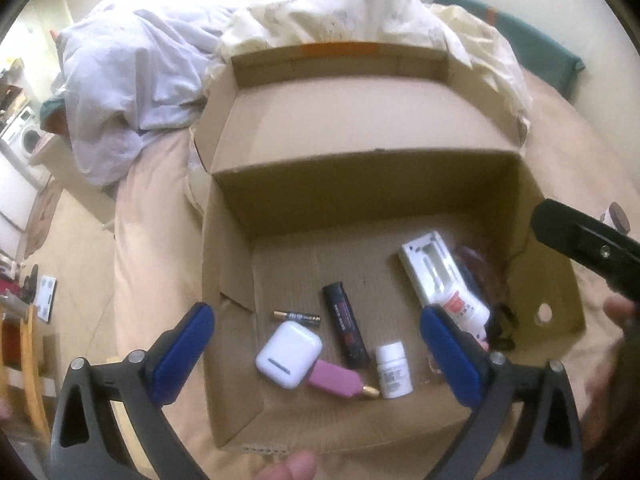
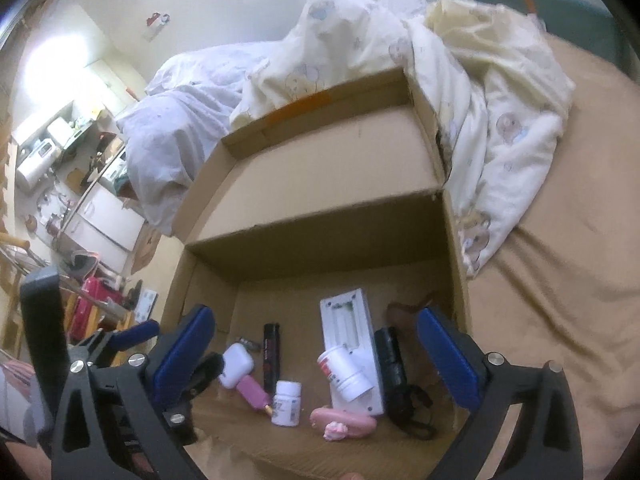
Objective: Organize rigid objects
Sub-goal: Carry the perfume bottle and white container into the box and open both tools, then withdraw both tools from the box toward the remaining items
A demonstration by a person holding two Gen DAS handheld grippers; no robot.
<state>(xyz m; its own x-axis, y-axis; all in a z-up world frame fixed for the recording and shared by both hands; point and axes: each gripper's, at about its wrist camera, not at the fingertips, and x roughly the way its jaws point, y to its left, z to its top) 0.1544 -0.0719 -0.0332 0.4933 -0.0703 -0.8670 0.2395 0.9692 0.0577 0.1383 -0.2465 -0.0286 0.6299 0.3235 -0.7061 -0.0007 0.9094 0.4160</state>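
Cardboard box (image 1: 360, 208) sits open on the bed (image 2: 560, 280), lid flap up, directly ahead of and below both pairs of fingers.

Left gripper (image 1: 316, 350): fingers wide apart, nothing between the pads. Right gripper (image 2: 316, 354): likewise spread and empty. Judgement: both items are delivered; the step in hand is a clean withdrawal.

Contents, on the box floor:
- White remote (image 2: 352, 344), back-side up, between the right fingers, a white cup (image 2: 346, 372) lying across it.
- Black flashlight (image 2: 392, 360), just inside the right-hand finger.
- Black tube (image 1: 345, 326), earbud case (image 1: 289, 354), pink item (image 1: 340, 380), white pill bottle (image 1: 394, 370), battery (image 1: 297, 316): clustered between the left fingers.

Recommendation: lift straight up, fingers kept spread, avoiding the box walls and the upright bottle, which looks easily toppled.
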